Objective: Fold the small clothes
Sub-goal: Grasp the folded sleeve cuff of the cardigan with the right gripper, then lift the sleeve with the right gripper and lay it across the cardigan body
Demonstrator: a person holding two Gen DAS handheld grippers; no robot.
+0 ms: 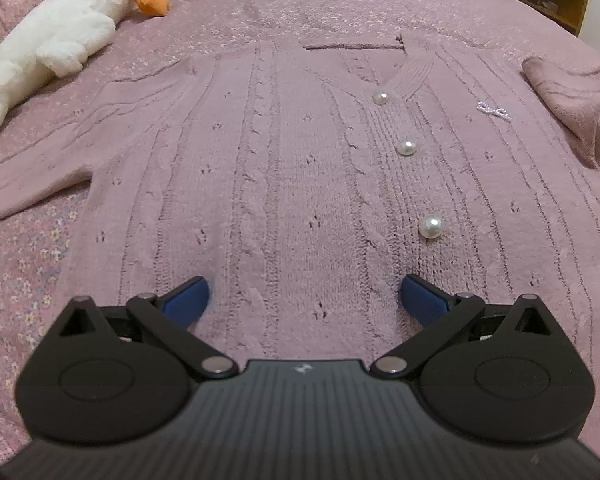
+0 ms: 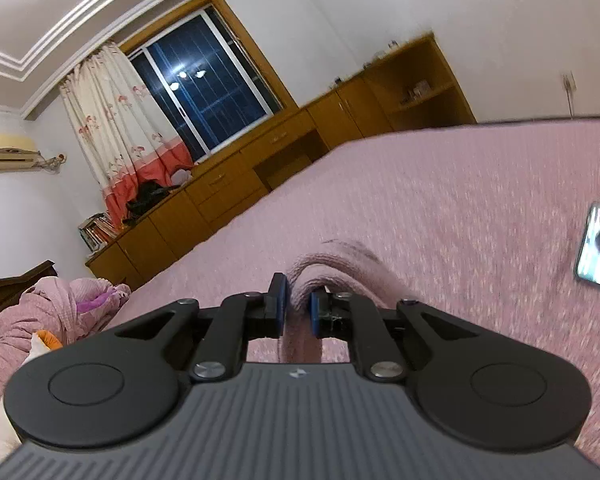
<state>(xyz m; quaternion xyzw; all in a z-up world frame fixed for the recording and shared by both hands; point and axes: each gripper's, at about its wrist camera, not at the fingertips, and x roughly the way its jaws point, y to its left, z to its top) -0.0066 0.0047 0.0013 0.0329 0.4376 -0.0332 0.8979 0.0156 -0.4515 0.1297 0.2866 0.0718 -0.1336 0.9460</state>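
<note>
A mauve cable-knit cardigan (image 1: 284, 168) with pearl buttons (image 1: 430, 227) lies flat, front up, on the pink bedspread (image 1: 20, 264). Its left sleeve (image 1: 32, 184) stretches out to the left. Its right sleeve (image 1: 572, 100) is lifted and bunched at the right edge. My left gripper (image 1: 304, 300) is open, low over the cardigan's lower front, fingers apart and empty. My right gripper (image 2: 298, 312) is shut on a fold of the sleeve (image 2: 332, 276) and holds it up above the bed.
A white plush toy (image 1: 52, 48) with an orange part lies at the bed's far left. A lit phone (image 2: 598, 252) lies on the bed to the right. Wooden cabinets (image 2: 228, 188) and a window stand beyond the bed. Bunched bedding (image 2: 56, 304) sits at the left.
</note>
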